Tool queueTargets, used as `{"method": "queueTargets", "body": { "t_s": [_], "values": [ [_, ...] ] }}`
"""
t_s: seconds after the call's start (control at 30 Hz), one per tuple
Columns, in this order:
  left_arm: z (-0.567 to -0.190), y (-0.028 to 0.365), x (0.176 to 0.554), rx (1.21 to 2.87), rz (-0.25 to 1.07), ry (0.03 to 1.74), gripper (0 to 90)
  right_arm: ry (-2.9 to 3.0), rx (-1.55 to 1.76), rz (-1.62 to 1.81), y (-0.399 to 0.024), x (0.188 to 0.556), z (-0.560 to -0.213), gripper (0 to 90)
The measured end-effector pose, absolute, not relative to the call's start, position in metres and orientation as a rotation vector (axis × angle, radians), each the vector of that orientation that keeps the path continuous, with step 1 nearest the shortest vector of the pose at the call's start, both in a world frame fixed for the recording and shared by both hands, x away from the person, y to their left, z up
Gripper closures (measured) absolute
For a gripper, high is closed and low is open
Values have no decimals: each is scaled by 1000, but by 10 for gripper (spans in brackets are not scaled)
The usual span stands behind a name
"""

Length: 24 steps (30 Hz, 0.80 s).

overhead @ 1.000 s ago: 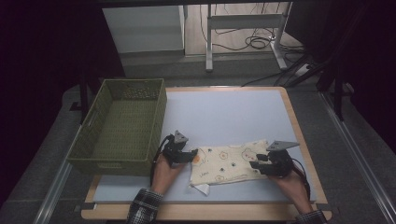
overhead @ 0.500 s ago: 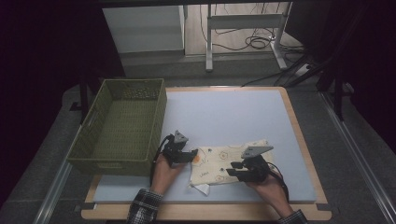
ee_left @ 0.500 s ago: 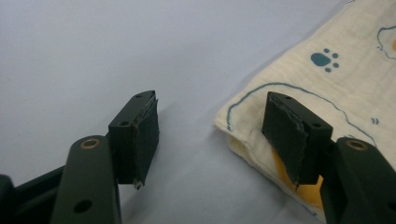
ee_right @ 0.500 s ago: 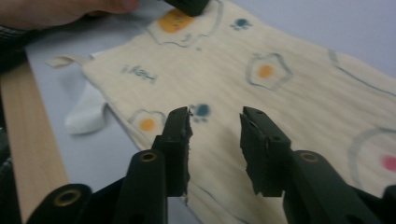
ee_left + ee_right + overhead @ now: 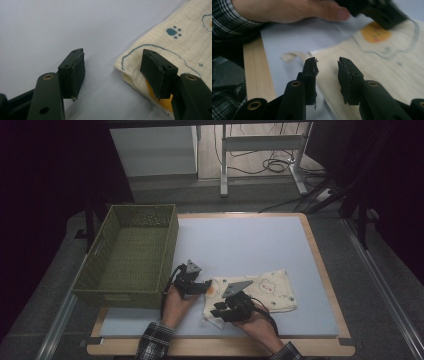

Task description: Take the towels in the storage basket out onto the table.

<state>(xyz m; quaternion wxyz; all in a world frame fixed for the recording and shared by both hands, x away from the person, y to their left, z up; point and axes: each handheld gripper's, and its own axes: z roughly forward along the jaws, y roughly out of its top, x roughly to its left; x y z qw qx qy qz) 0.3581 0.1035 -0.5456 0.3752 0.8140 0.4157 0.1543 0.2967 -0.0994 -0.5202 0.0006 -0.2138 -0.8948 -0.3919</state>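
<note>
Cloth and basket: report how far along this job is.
Done: the cloth lies folded over on the mat. In hand: left gripper open at its corner, right gripper open over its near edge; neither grips it. Left: the green basket sits empty, if the cloth goes there.

- your high view is dim, dark at both sides.
- the hand (image 5: 294, 10) in your right gripper view looks blurred, perhaps from motion.
- soft shadows under the jaws.

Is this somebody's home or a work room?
Probably a work room or lab: a padded table with a wooden rim, loose cables on the floor behind, and a person holding a black tool in each hand.
</note>
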Motion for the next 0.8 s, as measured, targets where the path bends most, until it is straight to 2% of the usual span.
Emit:
{"method": "queueTargets", "body": {
  "t_s": [0.17, 0.23, 0.33, 0.47, 0.53, 0.67, 0.73, 0.77, 0.8],
  "values": [
    [-546, 103, 358, 2079, 394, 1066, 361, -2880, -633, -1194, -78, 293, -529, 497],
    [-546, 104, 358, 2081, 393, 1066, 360, -2929, -608, -1198, -75, 289, -531, 498],
    [-546, 103, 358, 2081, 392, 1067, 359, -3049, -586, -1181, -73, 281, -532, 608],
    [-546, 103, 358, 2083, 395, 1069, 368, -3045, -631, -1160, -73, 280, -530, 802],
    [-546, 104, 358, 2075, 391, 1069, 400, -3019, -655, -1164, -75, 283, -530, 830],
    [-545, 107, 359, 2051, 370, 1082, 557, -2845, -736, -1187, -84, 296, -530, 839],
    [-545, 108, 360, 2046, 318, 1052, 692, -2800, -751, -1201, -87, 298, -530, 839],
    [-545, 108, 360, 2046, 286, 1040, 812, -2794, -748, -1209, -88, 299, -529, 838],
    [-545, 107, 361, 2042, 283, 1043, 833, -2784, -749, -1214, -88, 299, -528, 838]
  ]
}}
